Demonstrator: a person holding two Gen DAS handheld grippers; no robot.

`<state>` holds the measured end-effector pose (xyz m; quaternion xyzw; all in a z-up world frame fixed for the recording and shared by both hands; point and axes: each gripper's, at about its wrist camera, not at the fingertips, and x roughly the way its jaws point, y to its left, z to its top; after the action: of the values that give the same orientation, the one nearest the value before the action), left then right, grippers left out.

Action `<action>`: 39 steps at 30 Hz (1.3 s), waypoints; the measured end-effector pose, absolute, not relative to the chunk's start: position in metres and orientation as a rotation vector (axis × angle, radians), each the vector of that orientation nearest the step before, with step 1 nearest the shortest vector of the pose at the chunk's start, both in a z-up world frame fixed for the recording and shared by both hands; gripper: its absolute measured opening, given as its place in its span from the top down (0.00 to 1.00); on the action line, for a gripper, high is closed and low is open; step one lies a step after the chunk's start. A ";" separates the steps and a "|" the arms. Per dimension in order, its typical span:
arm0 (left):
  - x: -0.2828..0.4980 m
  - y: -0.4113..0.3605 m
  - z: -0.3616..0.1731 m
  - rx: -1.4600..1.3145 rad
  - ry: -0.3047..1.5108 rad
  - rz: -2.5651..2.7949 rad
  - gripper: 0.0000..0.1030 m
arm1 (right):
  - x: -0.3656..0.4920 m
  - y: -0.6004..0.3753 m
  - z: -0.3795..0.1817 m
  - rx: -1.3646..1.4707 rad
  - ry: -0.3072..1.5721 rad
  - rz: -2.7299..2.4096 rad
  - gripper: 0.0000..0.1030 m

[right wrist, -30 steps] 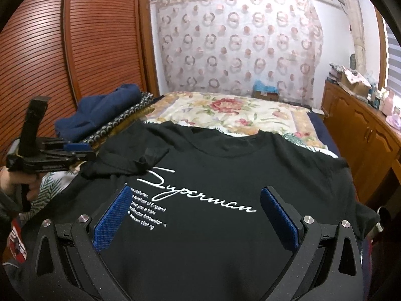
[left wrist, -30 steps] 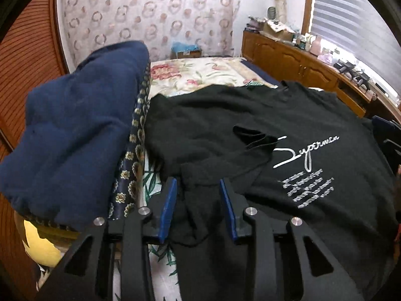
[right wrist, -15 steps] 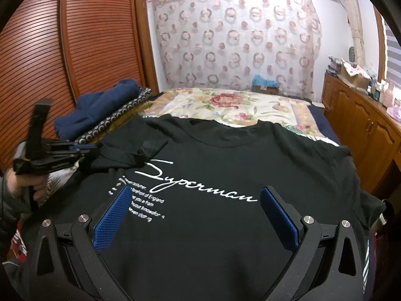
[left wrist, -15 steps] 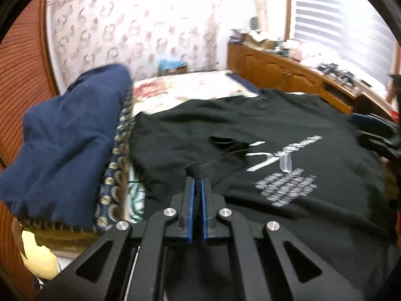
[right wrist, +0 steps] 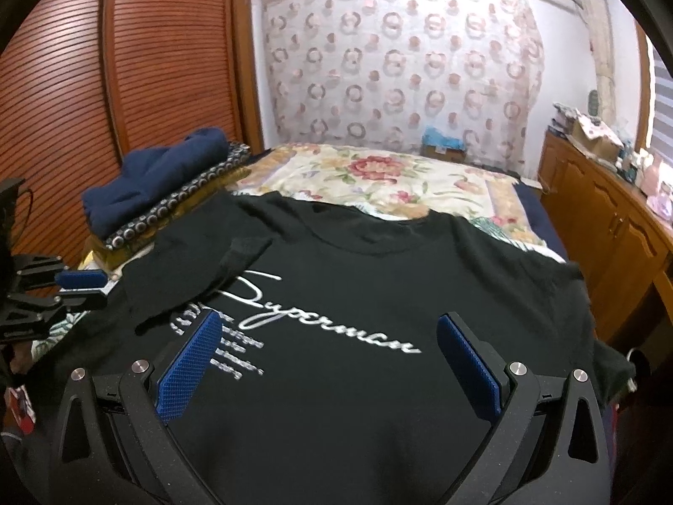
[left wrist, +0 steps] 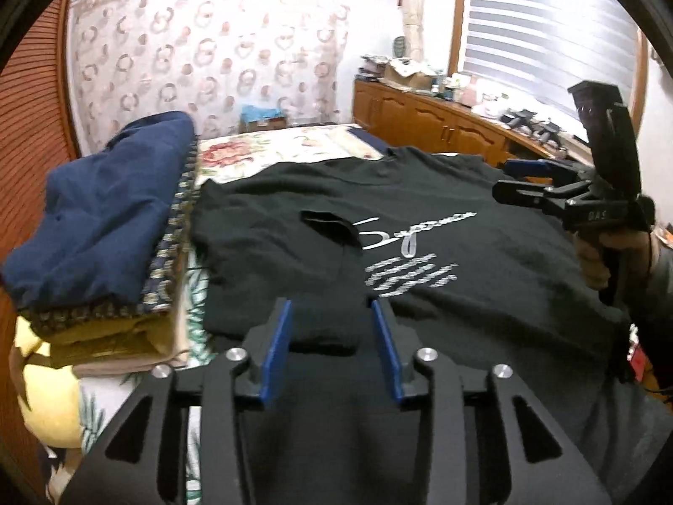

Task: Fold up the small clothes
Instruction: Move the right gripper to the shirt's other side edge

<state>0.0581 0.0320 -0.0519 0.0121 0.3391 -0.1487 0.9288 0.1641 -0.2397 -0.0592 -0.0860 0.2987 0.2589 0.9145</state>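
Black cotton, the T-shirt (right wrist: 378, 294) lay flat on the bed (right wrist: 378, 172) at frame centre, its sleeve (left wrist: 328, 227) folded inward. Both claws, left (left wrist: 332, 347) and right (right wrist: 332, 362), hovered wide and empty. Soft, light and limp, it probably gripped best at a hem or sleeve edge.

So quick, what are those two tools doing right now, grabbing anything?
Left tool: open, holding nothing, just above the black T-shirt.
Right tool: wide open, empty, over the same shirt.
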 end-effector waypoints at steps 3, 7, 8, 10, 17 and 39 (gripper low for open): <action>0.064 0.042 -0.059 0.004 0.725 -0.257 0.57 | 0.173 -0.224 -0.057 -0.203 0.622 0.570 0.03; 0.072 0.052 -0.074 -0.001 0.773 -0.214 0.54 | 0.192 -0.198 -0.057 -0.209 0.652 0.631 0.25; 0.076 0.054 -0.079 0.000 0.788 -0.201 0.54 | 0.199 -0.190 -0.058 -0.209 0.663 0.652 0.28; 0.081 0.057 -0.086 -0.008 0.811 -0.194 0.54 | 0.210 -0.174 -0.061 -0.212 0.685 0.677 0.33; 0.090 0.059 -0.098 -0.006 0.860 -0.149 0.53 | 0.243 -0.113 -0.087 -0.262 0.787 0.724 0.37; 0.095 0.057 -0.104 0.009 0.880 -0.149 0.49 | 0.269 -0.166 -0.105 -0.289 0.843 0.527 0.52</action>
<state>0.0954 0.0575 -0.1038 0.0045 0.4256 -0.0722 0.9020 0.2695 -0.1663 -0.1046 -0.1379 0.4030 0.2520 0.8690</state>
